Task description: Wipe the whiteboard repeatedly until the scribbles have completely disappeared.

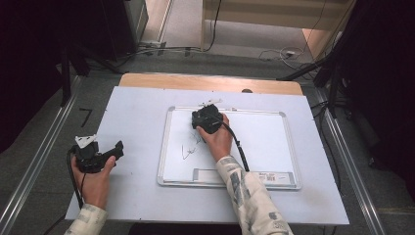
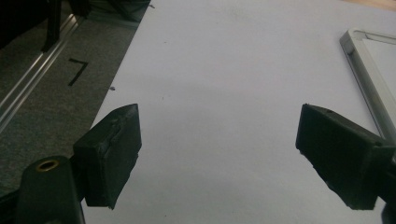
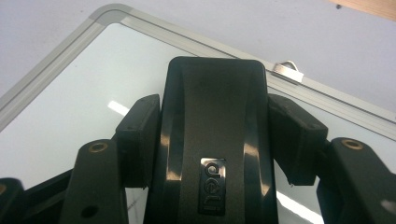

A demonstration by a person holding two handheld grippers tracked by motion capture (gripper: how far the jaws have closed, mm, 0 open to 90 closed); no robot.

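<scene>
Right tongs (image 3: 212,140) clamp a black eraser (image 3: 212,121) on the whiteboard (image 1: 264,142); left tongs (image 2: 219,158) gape apart.

Black eraser (image 3: 214,140): lower end cut off at 6 o'clock in the right gripper view; underside hidden against the whiteboard (image 3: 70,107). Whiteboard label (image 1: 276,177): print too small to read. Marker scribble (image 1: 192,147): partly hidden behind the right hand (image 1: 218,139); form was indistinct.
</scene>
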